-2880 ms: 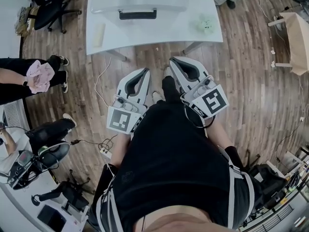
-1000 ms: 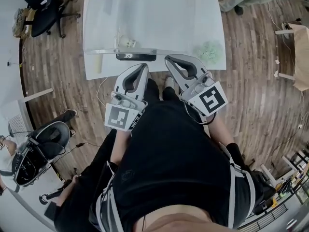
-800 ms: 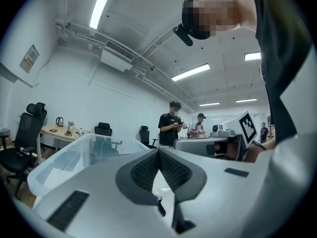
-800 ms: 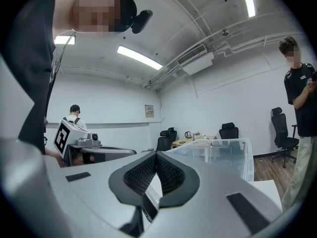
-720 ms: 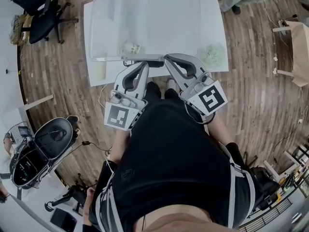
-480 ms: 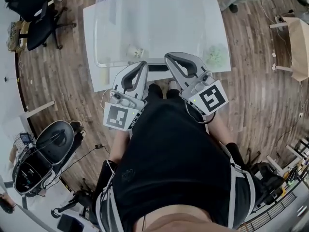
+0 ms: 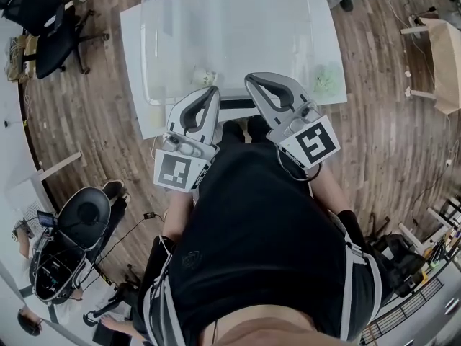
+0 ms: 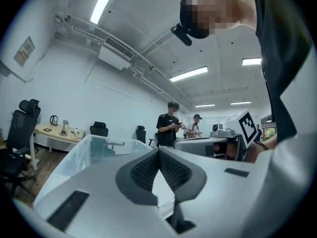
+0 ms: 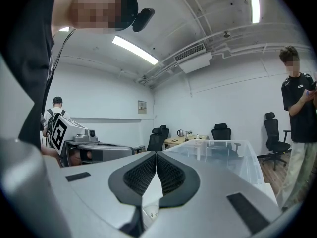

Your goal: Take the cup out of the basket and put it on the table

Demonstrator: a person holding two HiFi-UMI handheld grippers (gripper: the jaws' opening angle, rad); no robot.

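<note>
The cup (image 7: 204,76) is seen only as a small pale shape through the clear walls of the basket (image 7: 148,49), too small for its details to be made out. It sits inside the basket, close to the near wall, on the white worktop (image 7: 131,63). The basket's far end is cut off by the top of the head view, and its dark handle (image 7: 234,103) is partly covered by the two claws. The lower half of that view is filled by the person's black-clad torso.

The left claw (image 7: 214,91) is held at the basket's near edge with its jaws pressed together and nothing between them, as is shown in the left gripper view (image 8: 159,150). The cup lies just beyond its tip and slightly to its left, untouched. The right claw (image 7: 250,78) is likewise closed and empty in its own view (image 9: 156,153), and is held farther to the right of the cup.

A crumpled green object (image 7: 328,80) lies near the worktop's right edge; whether it is inside the basket cannot be told. A bystander in a black shirt (image 8: 171,123) is seen standing beyond the basket.
</note>
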